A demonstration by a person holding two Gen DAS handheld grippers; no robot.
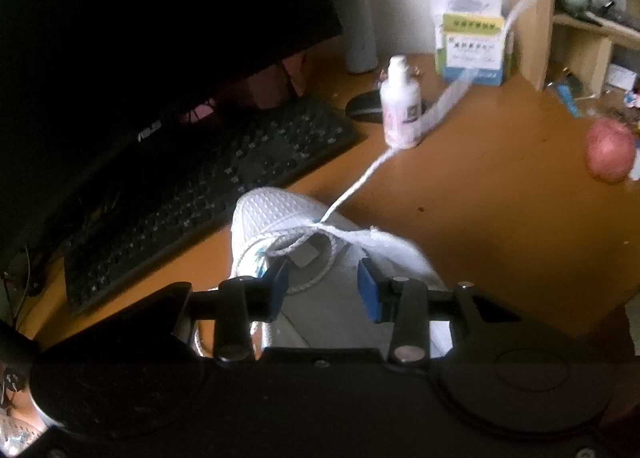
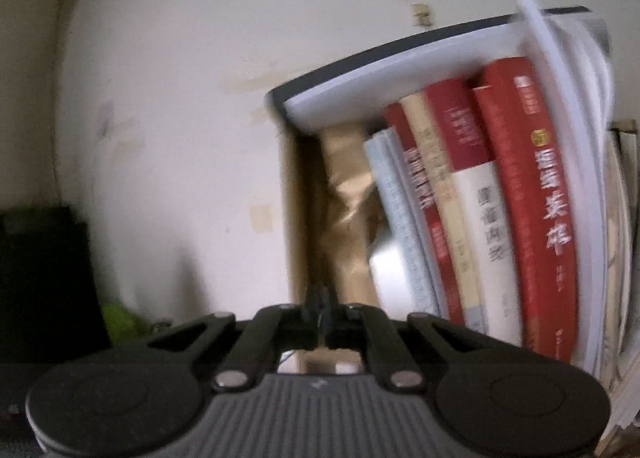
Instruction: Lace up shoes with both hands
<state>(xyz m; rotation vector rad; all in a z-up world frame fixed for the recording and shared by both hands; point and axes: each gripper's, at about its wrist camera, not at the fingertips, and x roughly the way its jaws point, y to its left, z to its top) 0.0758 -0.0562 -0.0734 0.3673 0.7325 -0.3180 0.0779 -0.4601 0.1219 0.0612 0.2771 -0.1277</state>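
Shoe (image 1: pixel 320 242): white, on the desk (image 1: pixel 480 197), directly ahead of your left tongs (image 1: pixel 324 286), which stand open, holding nothing. Lace (image 1: pixel 400 149): crossed once, one strand taut toward your right tongs (image 2: pixel 322 324), closed, seemingly pinching it. Bow outstanding.

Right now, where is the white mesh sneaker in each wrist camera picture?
Left wrist view: the white mesh sneaker sits low in the centre on the orange-brown desk, just beyond the tongs, its white lace stretched up to the right.
Right wrist view: not in it.
Shared landmark: the wooden bookshelf.
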